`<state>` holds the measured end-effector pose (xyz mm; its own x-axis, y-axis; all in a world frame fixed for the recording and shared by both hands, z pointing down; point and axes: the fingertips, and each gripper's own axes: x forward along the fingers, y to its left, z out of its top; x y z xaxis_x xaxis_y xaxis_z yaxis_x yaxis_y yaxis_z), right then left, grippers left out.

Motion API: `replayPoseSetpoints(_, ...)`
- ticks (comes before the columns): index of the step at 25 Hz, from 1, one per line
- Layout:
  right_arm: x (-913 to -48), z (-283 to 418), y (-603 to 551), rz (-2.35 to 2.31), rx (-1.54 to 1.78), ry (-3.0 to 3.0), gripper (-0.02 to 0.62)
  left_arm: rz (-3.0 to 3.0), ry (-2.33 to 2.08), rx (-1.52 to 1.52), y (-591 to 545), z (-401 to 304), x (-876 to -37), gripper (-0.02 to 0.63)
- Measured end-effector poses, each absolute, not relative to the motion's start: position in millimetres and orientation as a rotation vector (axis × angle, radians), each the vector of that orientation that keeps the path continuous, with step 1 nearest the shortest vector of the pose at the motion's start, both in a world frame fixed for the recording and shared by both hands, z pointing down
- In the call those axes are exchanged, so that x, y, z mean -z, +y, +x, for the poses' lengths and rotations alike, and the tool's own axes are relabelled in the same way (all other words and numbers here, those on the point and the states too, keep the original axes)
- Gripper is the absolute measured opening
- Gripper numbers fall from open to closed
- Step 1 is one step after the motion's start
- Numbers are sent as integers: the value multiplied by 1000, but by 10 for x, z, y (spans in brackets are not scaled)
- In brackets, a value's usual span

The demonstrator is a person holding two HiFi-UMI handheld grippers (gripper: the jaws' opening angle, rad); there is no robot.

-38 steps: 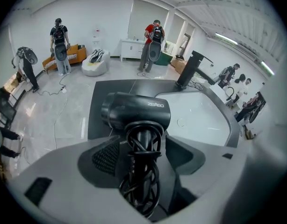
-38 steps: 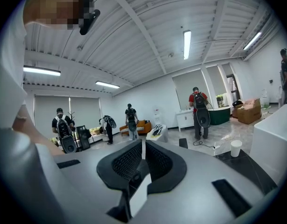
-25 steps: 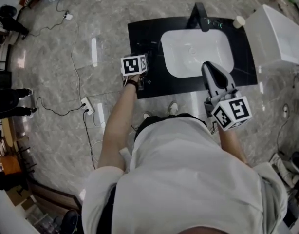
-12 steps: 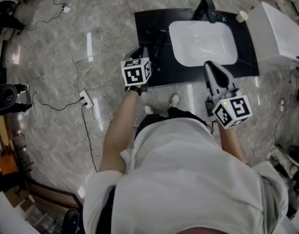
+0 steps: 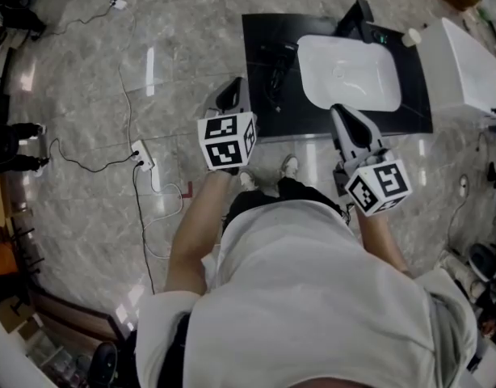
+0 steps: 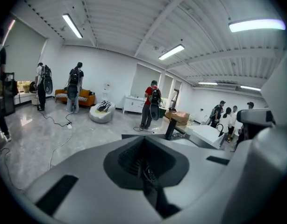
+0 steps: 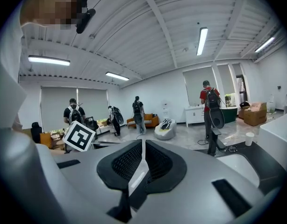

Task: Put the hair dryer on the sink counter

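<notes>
Both forearms reach forward from the white-shirted person's body with the elbows bent. The left gripper (image 5: 231,95) is held up in front of the left corner of the black stone sink counter (image 5: 260,118), over the grey marble floor (image 5: 70,95). It points forward and slightly down, with its marker cube close under the head camera. Its own view shows the two grey jaws pressed together with nothing between them; they have just been closing. The right gripper (image 5: 338,111) points forward at the counter's front edge, before the white rectangular basin (image 5: 349,71), and its view shows its jaws likewise together and empty. The dark hair dryer (image 5: 280,61) lies on the counter top just left of the basin, apart from both grippers and hard to make out against the black surface. A black faucet (image 5: 357,14) stands behind the basin. A second ago the left gripper was low at the counter's front left part, its tips over the dark top; since then it has risen and drawn back off the counter toward the person, and its cube looks larger. The right gripper then overlapped the basin's front rim and now sits nearer the counter's edge. The counter has shifted to the right in the head view.
</notes>
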<state>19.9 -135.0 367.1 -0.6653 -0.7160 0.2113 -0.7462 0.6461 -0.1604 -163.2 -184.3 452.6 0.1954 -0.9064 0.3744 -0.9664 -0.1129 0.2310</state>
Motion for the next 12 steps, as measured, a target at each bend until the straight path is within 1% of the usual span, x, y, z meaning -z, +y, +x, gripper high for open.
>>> replayPoseSetpoints(4,-3643,162,-1332,1230,-355,-2748,46,2110,-1809,-107,-1506,-1653,-4239,2)
replayPoseSetpoints(9,-3568,130,-1314,1202,-322,-2758,46,2251,-1969,-112,-1142,-1729,-3813,2)
replayPoseSetpoints(12,-3487,163,-1302,1180,-297,-2781,46,2242,-2017,-50,-988,-1808,-3615,2)
